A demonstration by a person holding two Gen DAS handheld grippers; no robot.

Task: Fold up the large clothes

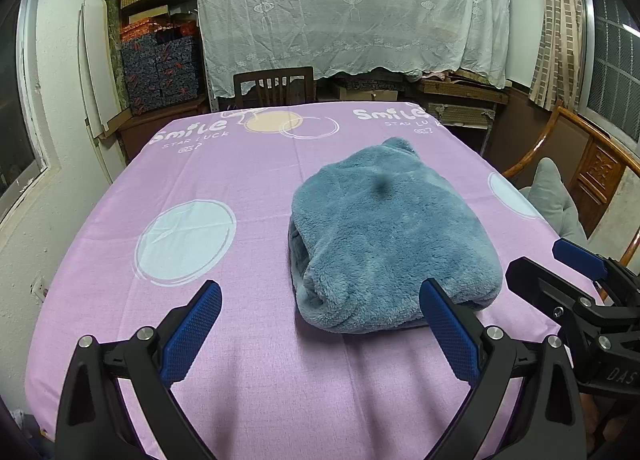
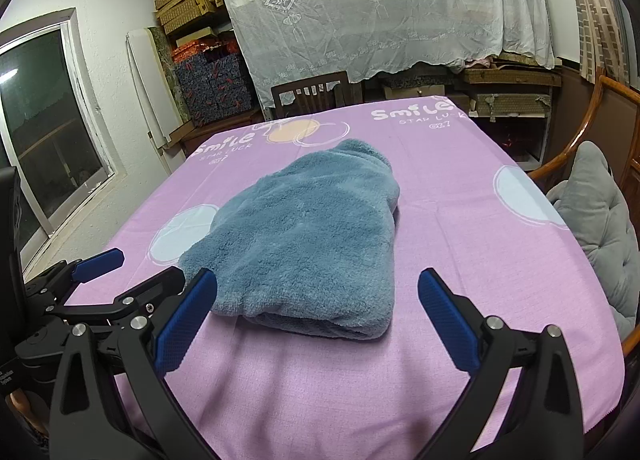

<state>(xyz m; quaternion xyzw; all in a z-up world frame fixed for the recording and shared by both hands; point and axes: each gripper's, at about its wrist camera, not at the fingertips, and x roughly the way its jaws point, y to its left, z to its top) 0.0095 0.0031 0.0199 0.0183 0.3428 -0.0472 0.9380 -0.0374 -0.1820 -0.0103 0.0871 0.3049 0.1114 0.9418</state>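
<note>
We are holding both grippers, left (image 1: 320,324) and right (image 2: 318,320), spread and empty near the folded blue-grey fleece garment (image 2: 308,236) lying lengthwise ahead on the lilac tablecloth (image 2: 460,228), slightly nearer our right.

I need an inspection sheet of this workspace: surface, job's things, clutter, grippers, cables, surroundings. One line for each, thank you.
Surface: table under a purple sheet with printed circles and "Smile" words, lightly wrinkled at the near edge.
Job's things: one blue fleece garment, already folded into a compact bundle, lying flat.
Clutter: nothing seen on the sheet.
Grippers: left gripper open, empty, just short of the bundle; right gripper open, empty, at the bundle's near edge.
Cables: nothing seen.
Surroundings: wooden chair behind the table, lace curtain, stacked boxes, grey cushion at the right.
</note>
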